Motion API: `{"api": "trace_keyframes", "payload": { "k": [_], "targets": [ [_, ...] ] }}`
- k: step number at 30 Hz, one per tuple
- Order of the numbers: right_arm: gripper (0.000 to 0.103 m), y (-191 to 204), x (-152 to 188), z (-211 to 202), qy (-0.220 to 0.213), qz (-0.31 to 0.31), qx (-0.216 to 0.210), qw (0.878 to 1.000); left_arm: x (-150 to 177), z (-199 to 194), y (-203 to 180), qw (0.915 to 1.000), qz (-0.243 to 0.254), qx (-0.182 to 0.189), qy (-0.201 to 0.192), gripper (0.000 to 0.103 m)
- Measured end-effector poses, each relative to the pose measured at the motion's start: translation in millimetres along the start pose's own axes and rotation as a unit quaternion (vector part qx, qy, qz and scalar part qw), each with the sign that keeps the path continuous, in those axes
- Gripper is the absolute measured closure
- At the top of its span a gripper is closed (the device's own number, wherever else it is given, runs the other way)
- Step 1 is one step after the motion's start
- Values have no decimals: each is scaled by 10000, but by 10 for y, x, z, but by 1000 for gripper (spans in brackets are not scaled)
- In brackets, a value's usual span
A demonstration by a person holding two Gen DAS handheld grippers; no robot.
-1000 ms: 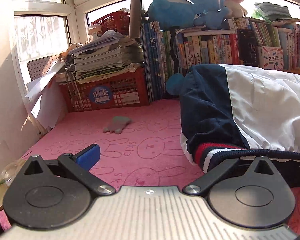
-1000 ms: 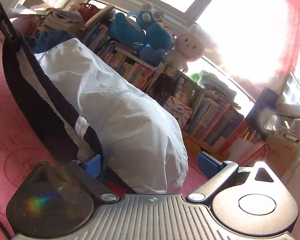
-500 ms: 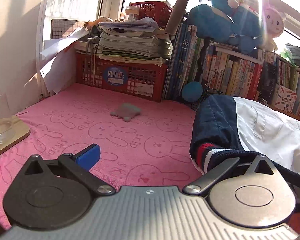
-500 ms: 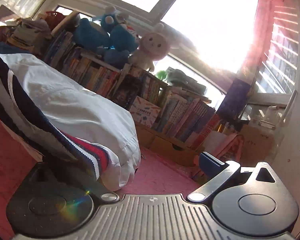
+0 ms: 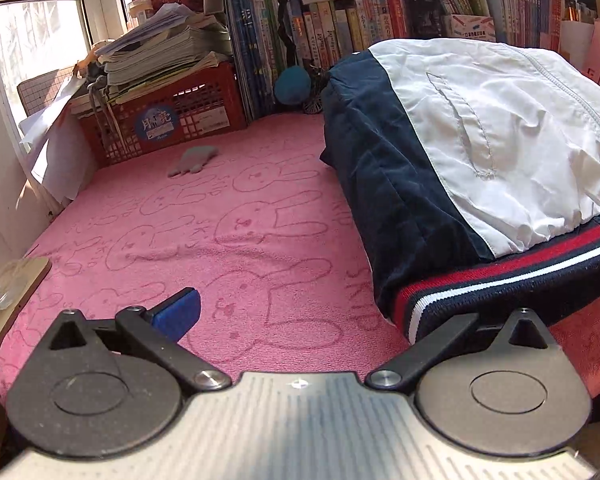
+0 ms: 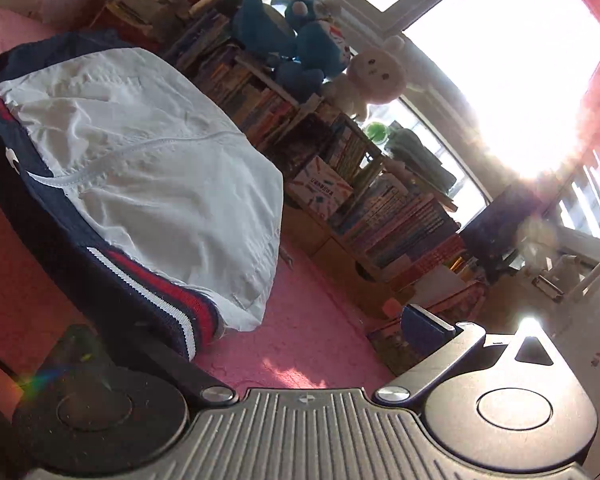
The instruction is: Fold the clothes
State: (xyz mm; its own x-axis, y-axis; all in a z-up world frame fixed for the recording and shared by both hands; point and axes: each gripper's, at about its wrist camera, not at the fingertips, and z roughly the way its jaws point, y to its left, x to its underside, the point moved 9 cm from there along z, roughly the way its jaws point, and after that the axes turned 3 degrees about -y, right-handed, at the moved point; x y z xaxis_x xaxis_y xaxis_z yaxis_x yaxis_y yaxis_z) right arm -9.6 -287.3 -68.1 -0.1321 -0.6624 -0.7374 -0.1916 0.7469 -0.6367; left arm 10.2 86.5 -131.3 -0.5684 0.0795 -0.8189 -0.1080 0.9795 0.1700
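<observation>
A folded navy and white jacket (image 5: 480,128) with a red and white striped hem (image 5: 500,276) lies on the pink rabbit-print cloth (image 5: 220,216). My left gripper (image 5: 312,320) is open at the jacket's near left corner. Its left blue pad (image 5: 178,312) is bare, and the right finger is hidden under the hem. In the right wrist view the jacket (image 6: 160,168) fills the left side. My right gripper (image 6: 280,336) is open at its near right corner, with the hem (image 6: 172,308) over the left finger and the right blue pad (image 6: 420,328) free.
A red crate (image 5: 172,120) stacked with papers stands at the back left, and a row of books (image 5: 340,28) lines the back. A small grey cloth (image 5: 194,160) lies on the pink cloth. A wooden board with a glass (image 5: 8,292) sits at the left edge. Plush toys (image 6: 300,52) top the shelf.
Both views have pulled back and tilted, so more of the jacket's top now shows, lying flatter on the pink cloth. Both grippers have stayed open with the hem over one finger each.
</observation>
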Motion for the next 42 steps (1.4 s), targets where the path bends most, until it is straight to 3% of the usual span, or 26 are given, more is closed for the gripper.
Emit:
{"api": "trace_keyframes", "payload": {
  "k": [4,5,6,8,9,11,15,20,24,27,29,31,33,35,37,38,40,42],
  "targets": [
    [1,50,-142,8,-177,234,-9,9996,18,-84,53,9997,-235,98,23,0],
    [10,72,-158,18,-143,345,-128,9992,10,-126,7,9999,-49,133,-25,0],
    [38,102,-170,35,-82,466,-299,9984,0,-185,-77,9994,286,172,-111,0],
    [71,198,-173,77,84,639,-643,9958,-21,-290,-260,9950,953,132,-278,0],
    [75,246,-174,87,119,656,-736,9951,-32,-345,-347,9915,1248,136,-351,0],
    [76,291,-188,87,81,679,-807,9944,-58,-462,-497,9841,1685,295,-471,0],
    [80,235,-247,71,44,1224,-1040,9870,-111,-727,-686,9734,2025,832,-680,0],
    [85,51,-329,116,54,2318,-1440,9620,-288,-828,-1080,9616,2194,1150,-1184,0],
    [87,-63,-365,132,48,3032,-1632,9389,-345,-782,-1586,9447,2154,2026,-1416,0],
    [87,-181,-375,116,-10,3404,-1659,9255,-337,-651,-1848,9395,2277,2093,-1473,0],
    [87,-236,-358,91,-30,3487,-1608,9233,-381,-509,-1729,9504,2181,1655,-1479,2],
    [87,-249,-325,54,-17,3382,-1496,9291,-437,-364,-1521,9623,2012,1117,-1452,5],
    [86,-178,-276,14,20,3025,-1393,9429,-476,-305,-1243,9720,1751,672,-1414,10],
    [81,-13,-248,-6,3,2322,-1218,9650,-503,-288,-931,9796,1445,272,-1367,10],
    [77,285,-259,-21,-149,1264,-1033,9865,-524,-277,-619,9847,1135,-129,-1317,10],
    [77,420,-282,-32,-241,899,-1029,9903,-533,-274,-463,9862,978,-330,-1291,10],
    [77,728,-336,-74,-457,250,-1199,9914,-545,-271,-151,9874,664,-730,-1236,10],
    [77,950,-352,-107,-527,-20,-1444,9881,-553,-274,160,9860,348,-1128,-1177,10]
  ]
}}
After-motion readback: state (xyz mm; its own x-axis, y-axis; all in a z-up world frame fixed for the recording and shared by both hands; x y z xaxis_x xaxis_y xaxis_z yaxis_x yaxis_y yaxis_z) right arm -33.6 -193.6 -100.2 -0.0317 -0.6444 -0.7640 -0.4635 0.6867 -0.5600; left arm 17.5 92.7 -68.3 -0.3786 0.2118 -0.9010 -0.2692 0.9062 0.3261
